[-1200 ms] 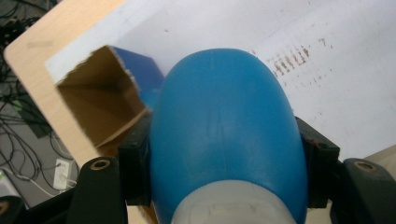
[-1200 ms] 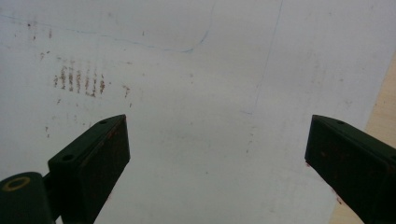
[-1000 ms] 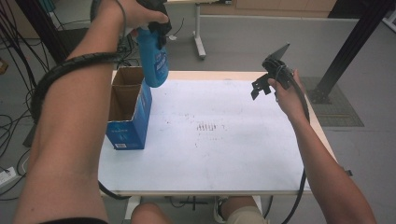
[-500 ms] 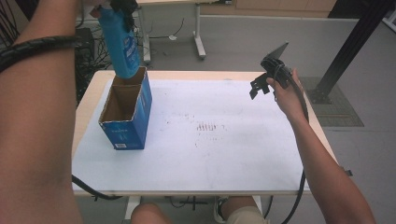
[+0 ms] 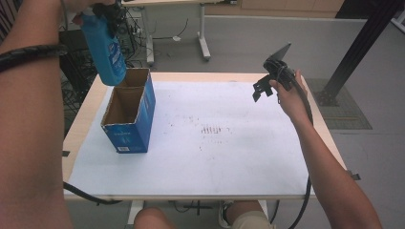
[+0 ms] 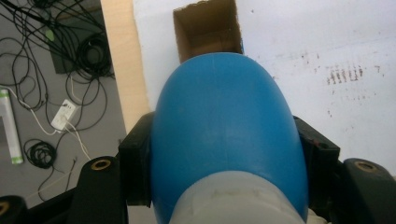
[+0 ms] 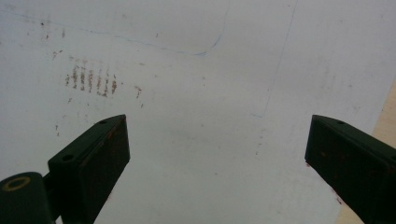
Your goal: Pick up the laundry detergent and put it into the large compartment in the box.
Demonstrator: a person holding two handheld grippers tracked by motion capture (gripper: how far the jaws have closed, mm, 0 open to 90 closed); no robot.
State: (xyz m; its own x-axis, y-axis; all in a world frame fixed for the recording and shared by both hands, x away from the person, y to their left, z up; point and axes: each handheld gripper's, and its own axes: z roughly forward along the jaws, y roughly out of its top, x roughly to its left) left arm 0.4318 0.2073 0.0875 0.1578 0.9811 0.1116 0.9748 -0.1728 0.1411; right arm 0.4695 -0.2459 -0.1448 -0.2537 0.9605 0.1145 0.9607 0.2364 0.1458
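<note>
The left gripper (image 6: 224, 186) clamps the blue bottle (image 5: 106, 50) above the open box (image 5: 129, 117); lowered off-centre, it could catch the rim and tip it. The right gripper (image 7: 217, 163) gapes wide, holding nothing.

Blue bottle (image 5: 106, 52) now above box (image 5: 128, 114) (tilted)

We are seeing a blue bottle (image 5: 106, 50) with a white cap end, a blue box (image 5: 130, 112) showing brown inside, and a white table (image 5: 229, 157) bearing rusty smudges.
</note>
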